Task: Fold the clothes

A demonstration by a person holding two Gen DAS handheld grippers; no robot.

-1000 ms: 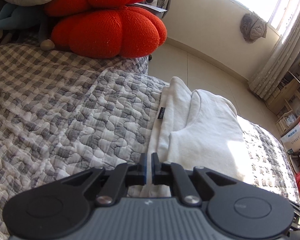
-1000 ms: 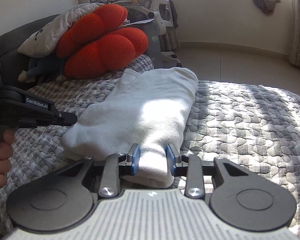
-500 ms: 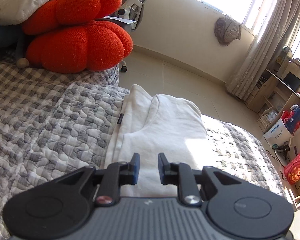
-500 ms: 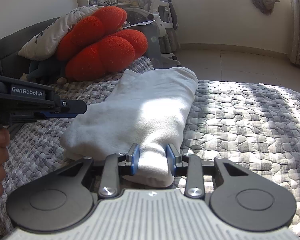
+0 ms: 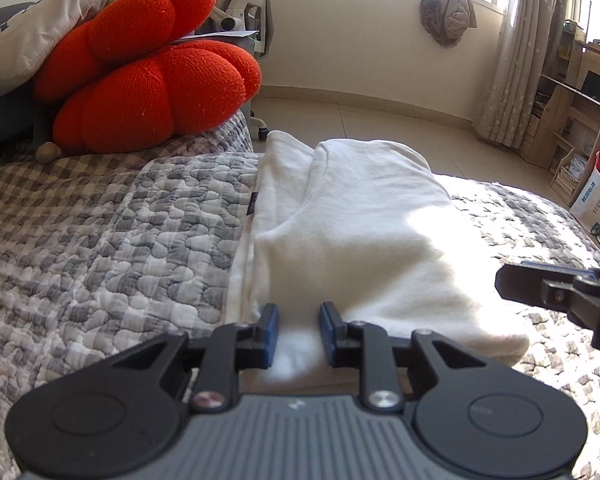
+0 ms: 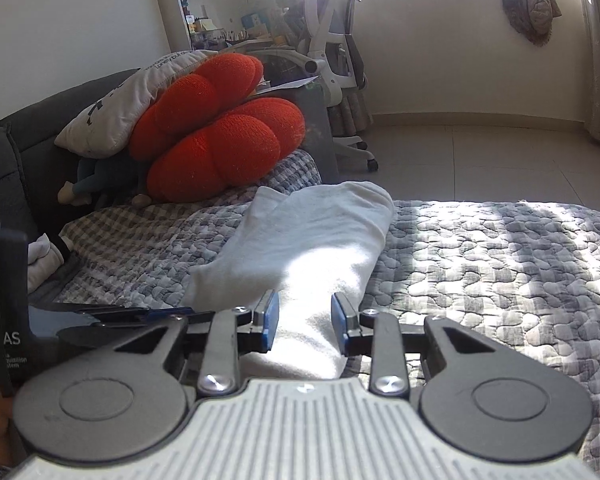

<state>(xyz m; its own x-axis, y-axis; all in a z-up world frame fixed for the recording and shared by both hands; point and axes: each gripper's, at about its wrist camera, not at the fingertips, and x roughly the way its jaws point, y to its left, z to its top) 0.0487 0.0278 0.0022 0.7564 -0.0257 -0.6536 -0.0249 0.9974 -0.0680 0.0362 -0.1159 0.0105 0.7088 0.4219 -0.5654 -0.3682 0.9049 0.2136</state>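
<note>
L gripper (image 5: 299, 334), R gripper (image 6: 305, 322) both agape over folded white garment (image 5: 364, 232); red cushion (image 5: 148, 88) behind.

My two wrist cameras look low and close along my fingers, both sharing the white garment (image 5: 364, 232) (image 6: 312, 248) and red cushion (image 5: 148, 80) (image 6: 220, 136).

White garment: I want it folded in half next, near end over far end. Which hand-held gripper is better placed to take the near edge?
Probably right. The right hand-held gripper is open with the garment end between its fingers; the left, also open, sits nearer its side edge.
</note>
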